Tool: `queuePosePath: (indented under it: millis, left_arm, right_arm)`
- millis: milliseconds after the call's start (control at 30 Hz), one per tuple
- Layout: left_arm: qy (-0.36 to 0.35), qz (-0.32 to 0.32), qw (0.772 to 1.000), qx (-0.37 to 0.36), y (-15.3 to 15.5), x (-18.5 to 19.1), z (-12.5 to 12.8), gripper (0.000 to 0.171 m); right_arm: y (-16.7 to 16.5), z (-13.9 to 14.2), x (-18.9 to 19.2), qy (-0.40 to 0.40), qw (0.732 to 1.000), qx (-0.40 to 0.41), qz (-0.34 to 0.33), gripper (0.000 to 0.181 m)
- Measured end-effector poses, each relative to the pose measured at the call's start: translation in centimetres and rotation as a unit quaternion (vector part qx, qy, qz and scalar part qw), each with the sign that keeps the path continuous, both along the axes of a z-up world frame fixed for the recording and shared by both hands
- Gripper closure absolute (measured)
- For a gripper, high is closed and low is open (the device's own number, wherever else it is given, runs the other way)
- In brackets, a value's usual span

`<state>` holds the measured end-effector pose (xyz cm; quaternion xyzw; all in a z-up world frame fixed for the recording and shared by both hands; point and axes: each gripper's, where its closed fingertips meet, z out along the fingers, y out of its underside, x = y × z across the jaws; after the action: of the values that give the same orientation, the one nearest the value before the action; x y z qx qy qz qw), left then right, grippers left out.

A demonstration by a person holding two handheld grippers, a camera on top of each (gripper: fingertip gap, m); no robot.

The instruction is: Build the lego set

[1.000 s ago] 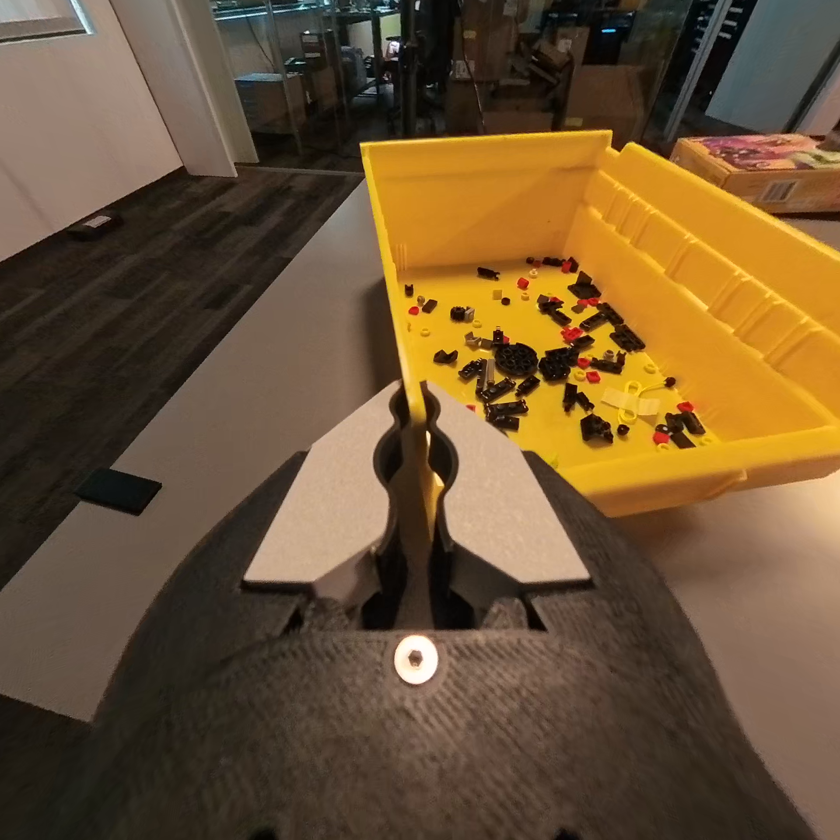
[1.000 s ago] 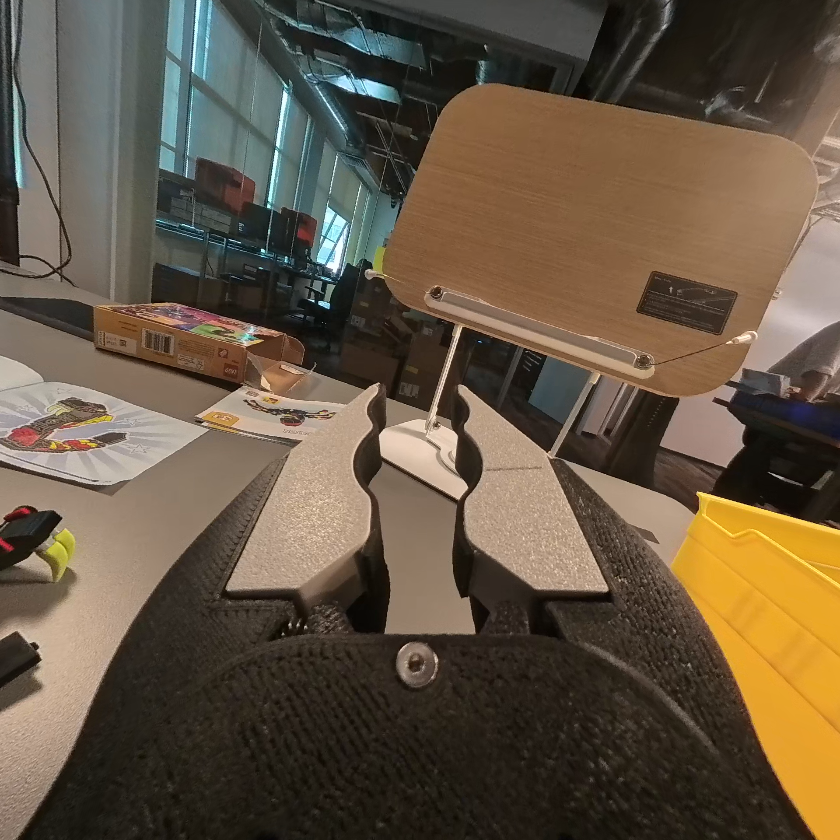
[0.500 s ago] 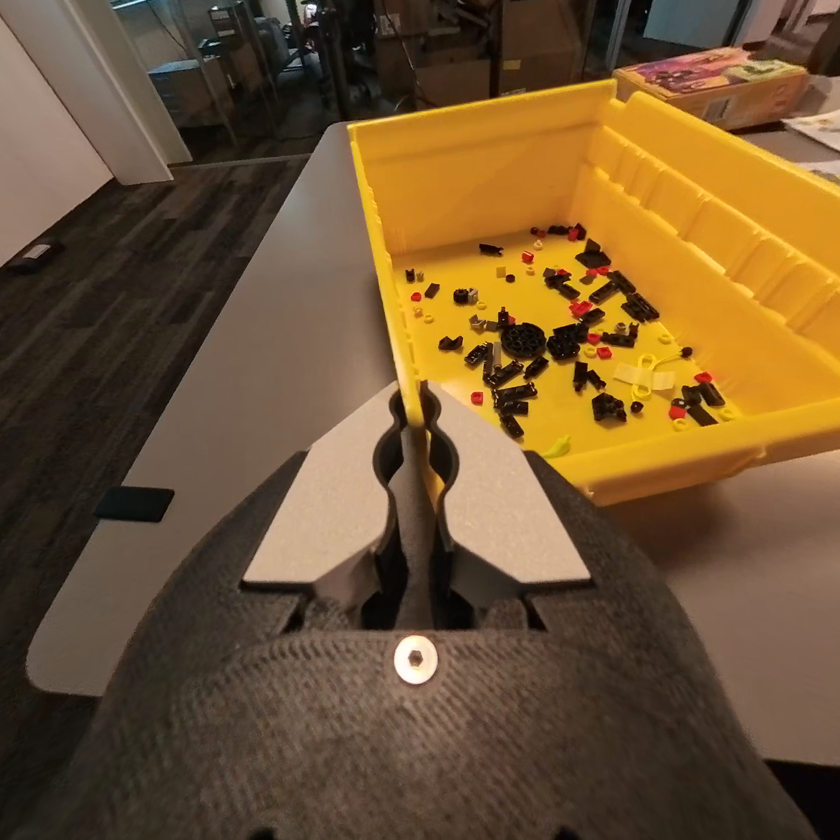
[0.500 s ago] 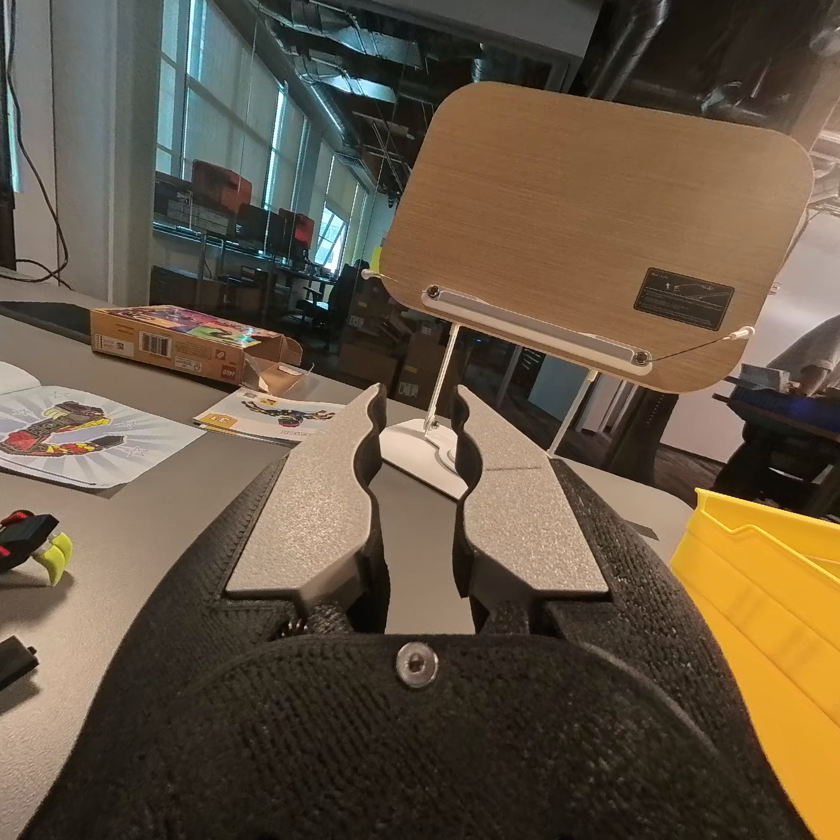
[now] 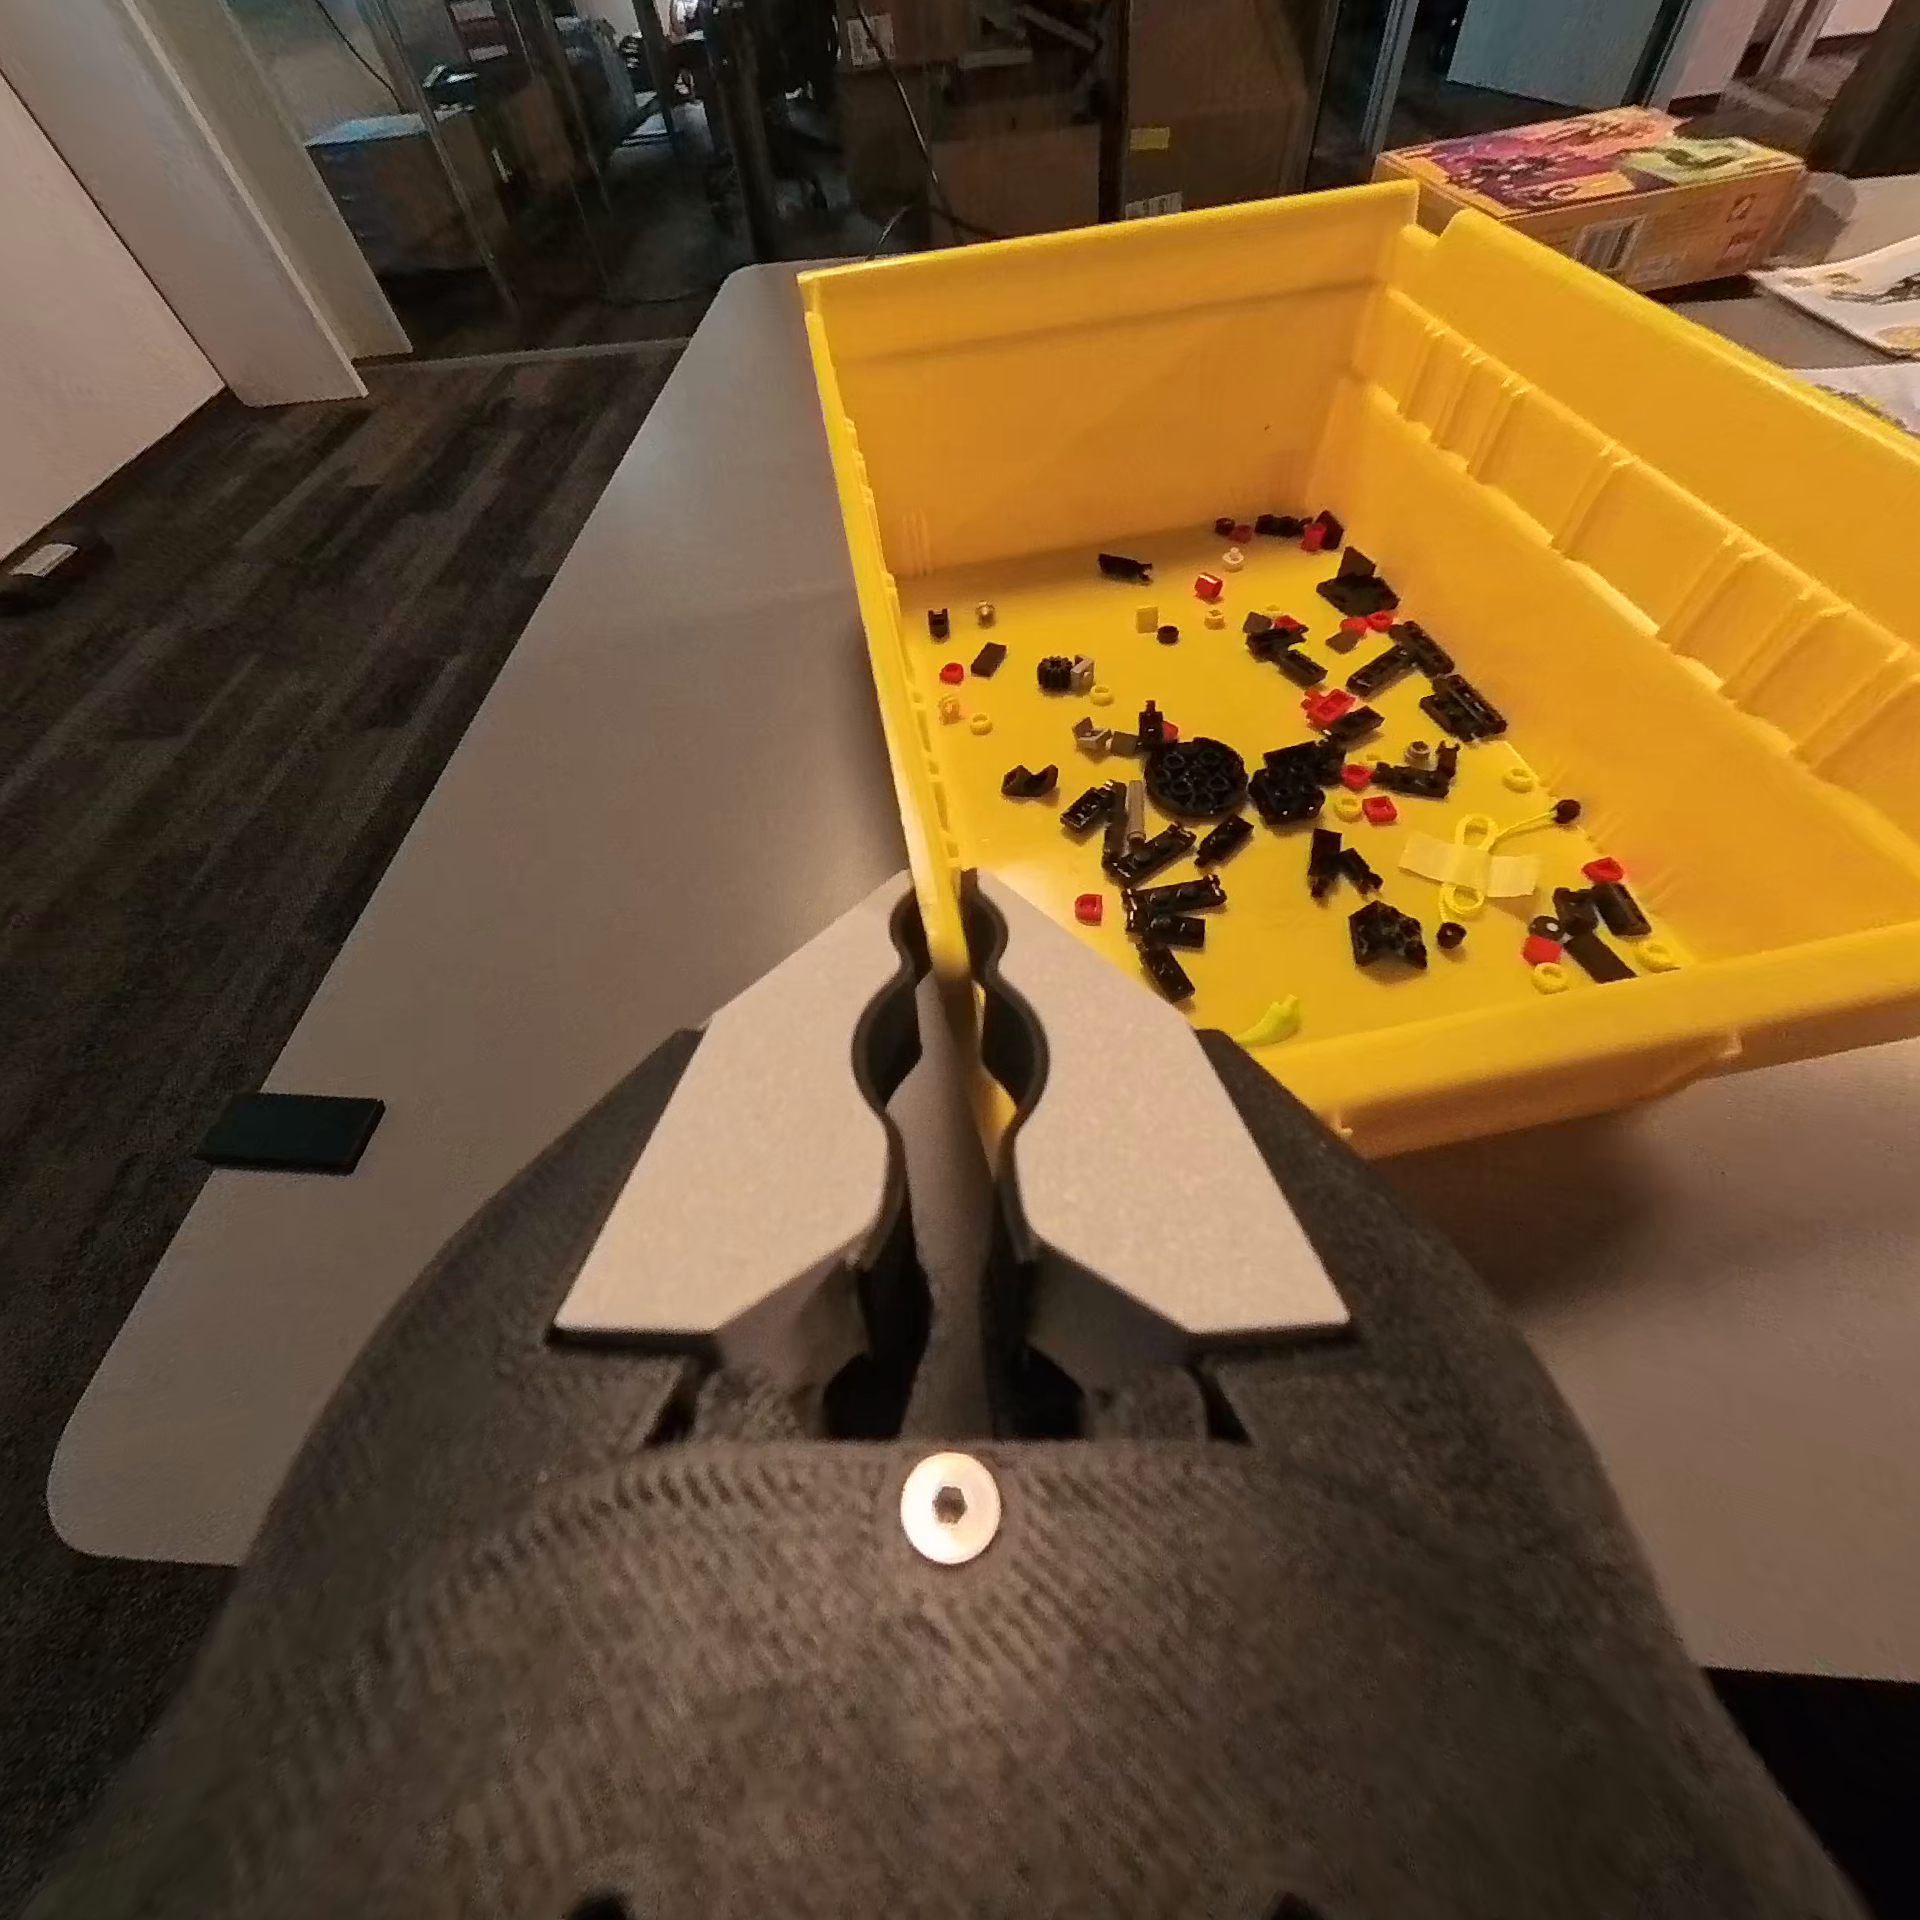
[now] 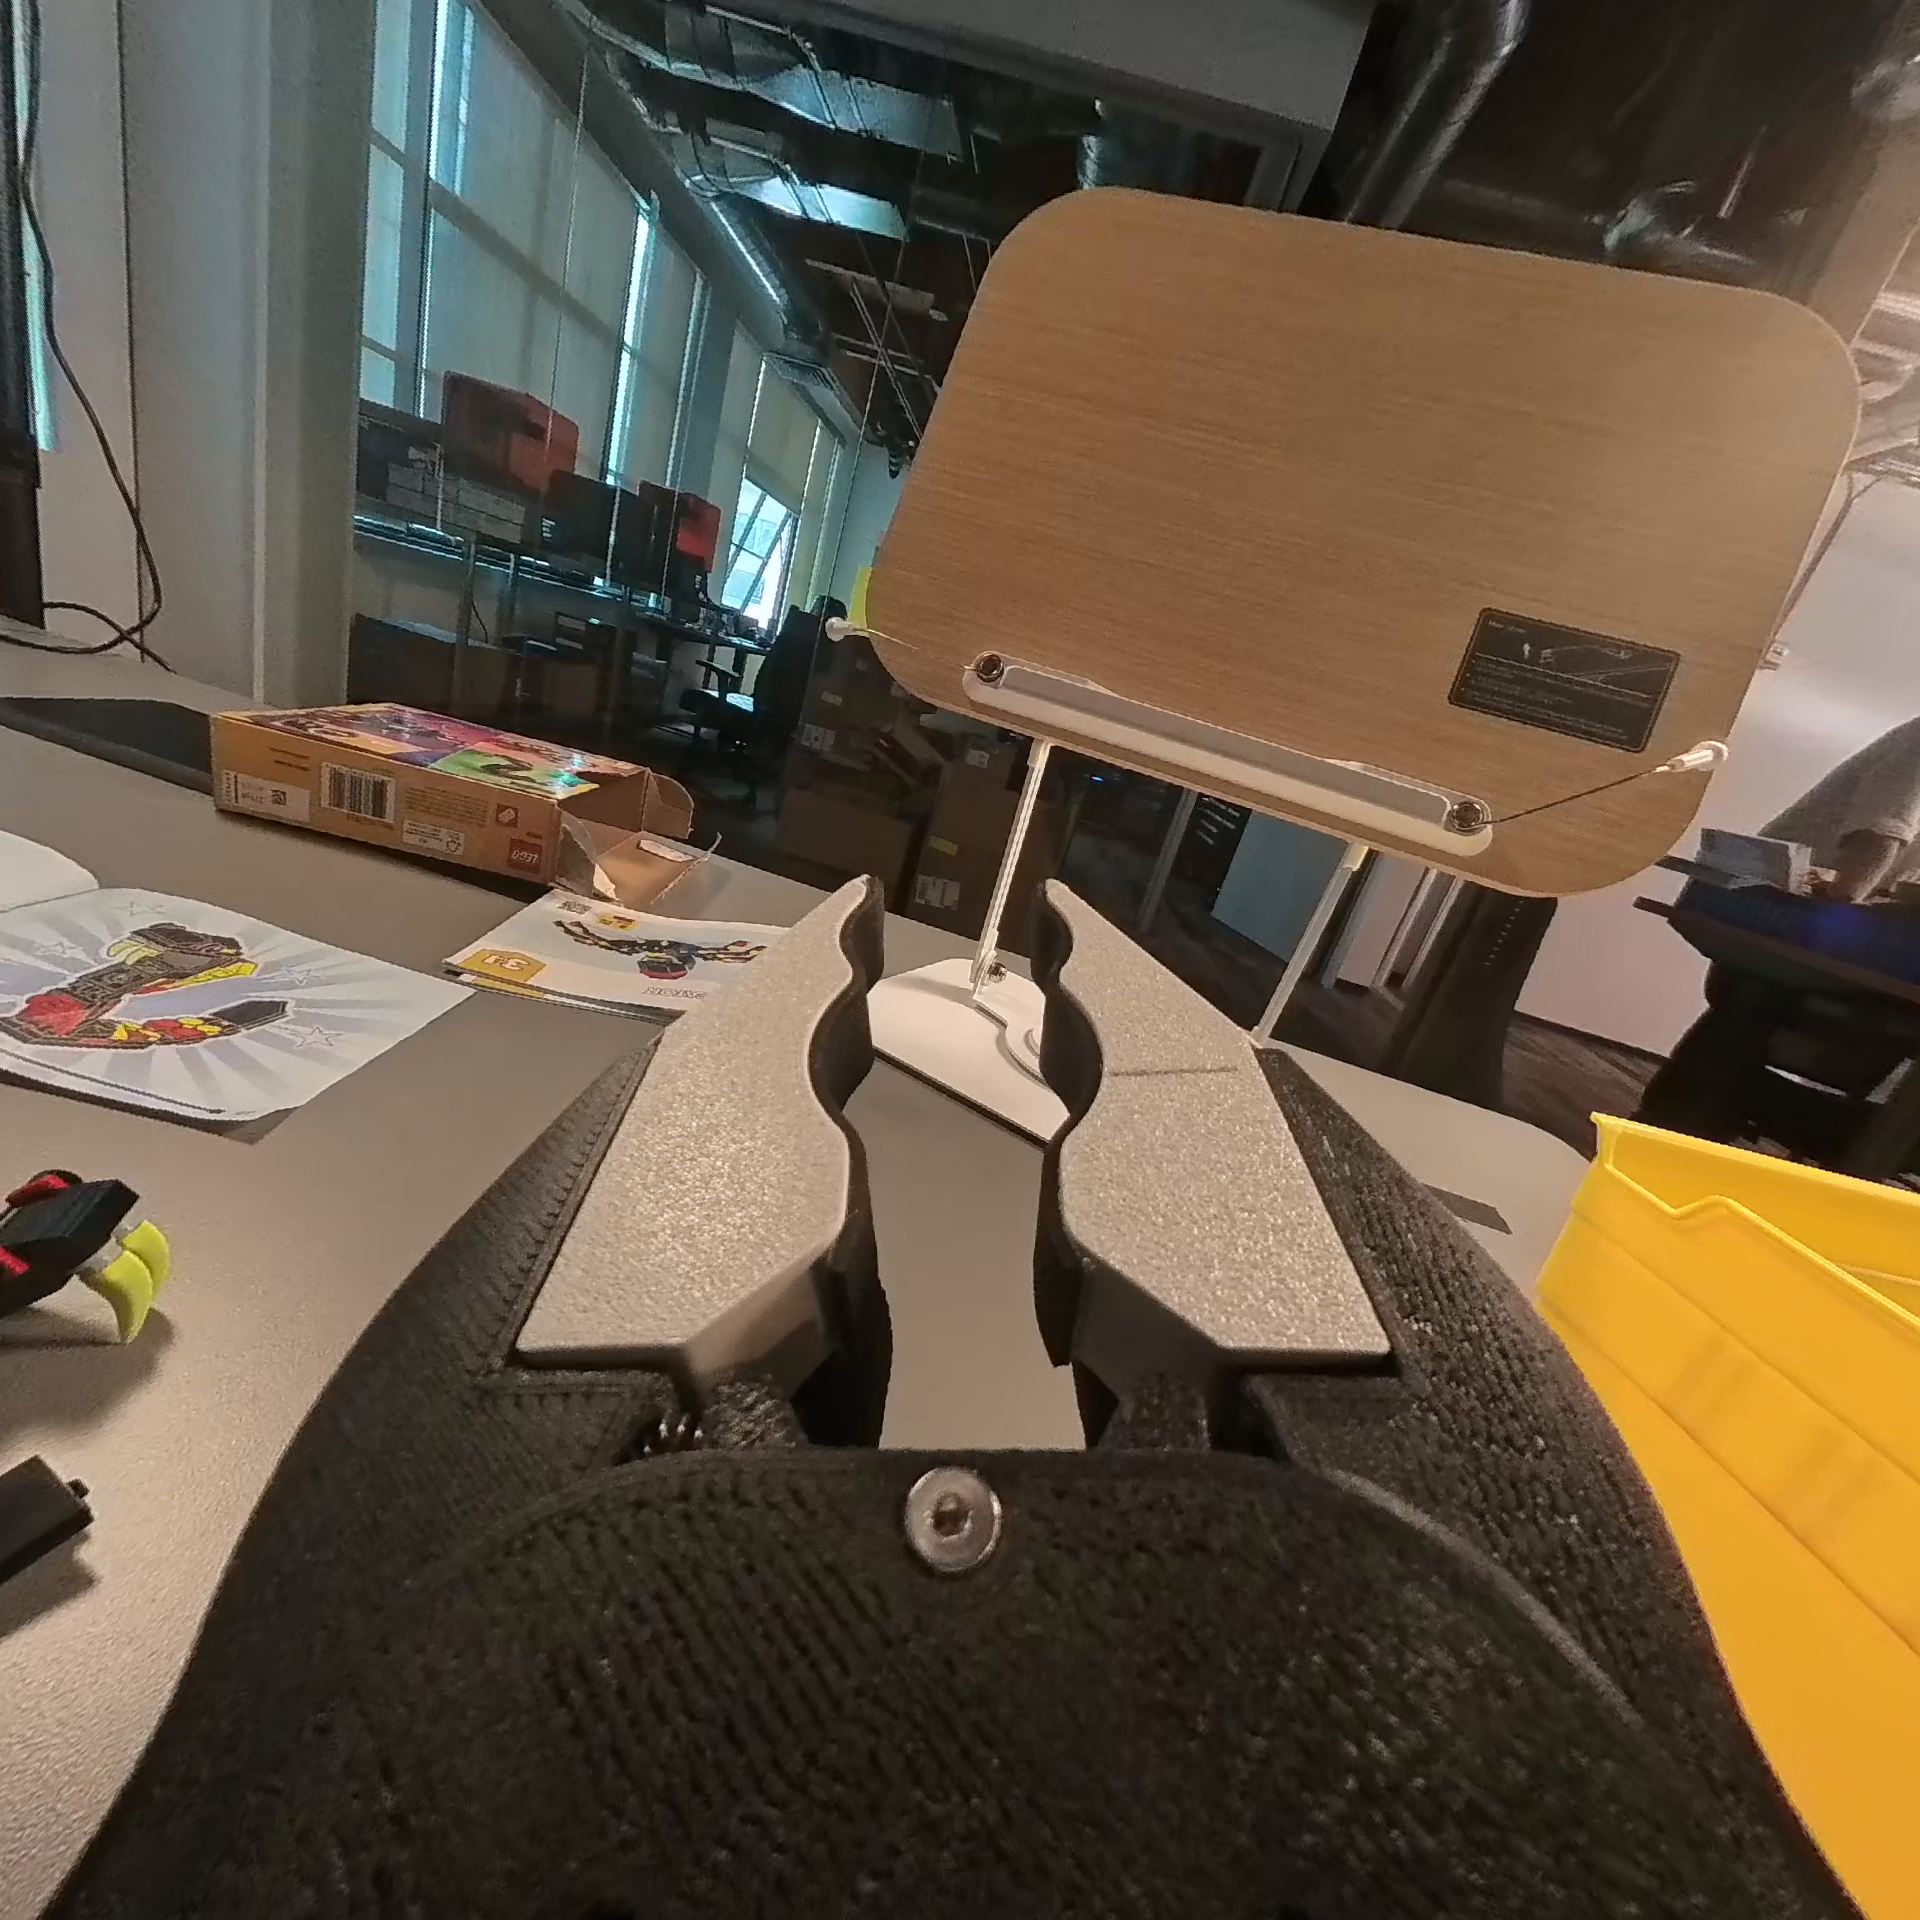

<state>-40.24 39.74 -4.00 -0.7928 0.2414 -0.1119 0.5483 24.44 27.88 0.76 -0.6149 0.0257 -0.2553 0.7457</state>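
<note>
A yellow bin (image 5: 1091, 239) stands on the grey table and holds several loose black, red and yellow lego pieces (image 5: 1195, 774). My left gripper (image 5: 940, 883) is shut on the bin's left wall near its front corner. My right gripper (image 6: 956, 904) is open and empty, held above the table and facing a wooden book stand (image 6: 1351, 520). A partly built black, red and lime model (image 6: 83, 1247) lies at the left of the right wrist view, with a loose black piece (image 6: 31, 1527) below it. The bin's outer wall (image 6: 1714, 1351) shows at the right.
A lego box (image 6: 416, 790) and two instruction booklets (image 6: 613, 961) (image 6: 177, 997) lie on the table to the left. The box also shows behind the bin (image 5: 1579, 187). A small black pad (image 5: 291, 1132) lies at the table's left edge. A person (image 6: 1849, 810) sits far right. There is about 65 centimetres between the tips of the two grippers.
My left gripper stays shut on the bin wall and now looks down into the bin from higher up; the bin has swung slightly in view. The right gripper has barely moved.
</note>
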Motion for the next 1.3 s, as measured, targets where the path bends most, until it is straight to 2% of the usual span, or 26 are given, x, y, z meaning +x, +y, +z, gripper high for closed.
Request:
queuePosePath:
  millis: [767, 933, 967, 1067, 1167, 1233, 1300]
  left_arm:
    - [-0.017, 0.005, 1.0, -0.005, 0.1, 0.1, 0.0, 0.168]
    - [-0.016, 0.024, 1.0, 0.001, 0.2, 0.1, 0.1, 0.169]
    - [-0.017, 0.034, 0.999, 0.006, 0.2, 0.1, 0.1, 0.166]
    - [-0.039, 0.075, 0.996, 0.028, 0.0, -0.6, 0.8, 0.126]
    - [-0.102, 0.11, 0.986, 0.074, -0.5, -1.4, 3.3, 0.112]
    - [-0.142, 0.115, 0.977, 0.112, -1.1, -1.1, 5.6, 0.101]
    - [-0.155, 0.109, 0.971, 0.148, -1.7, -0.1, 7.6, 0.099]
  right_arm:
    - [0.0, 0.0, 0.0, -0.002, 1.0, -0.001, 0.0, 0.155]
    - [-0.1, 0.1, 0.0, 0.003, 1.0, 0.005, 0.003, 0.155]
    - [-0.1, 0.1, 0.0, 0.004, 1.0, 0.005, 0.005, 0.155]
    - [-0.1, 0.2, -0.3, 0.0, 1.0, 0.006, 0.011, 0.155]
    - [0.0, 0.3, -0.9, -0.001, 1.0, 0.009, 0.029, 0.156]
    - [0.1, 0.3, -1.4, 0.0, 0.999, 0.011, 0.047, 0.156]
    - [0.4, 0.3, -2.0, 0.0, 0.997, 0.012, 0.07, 0.156]
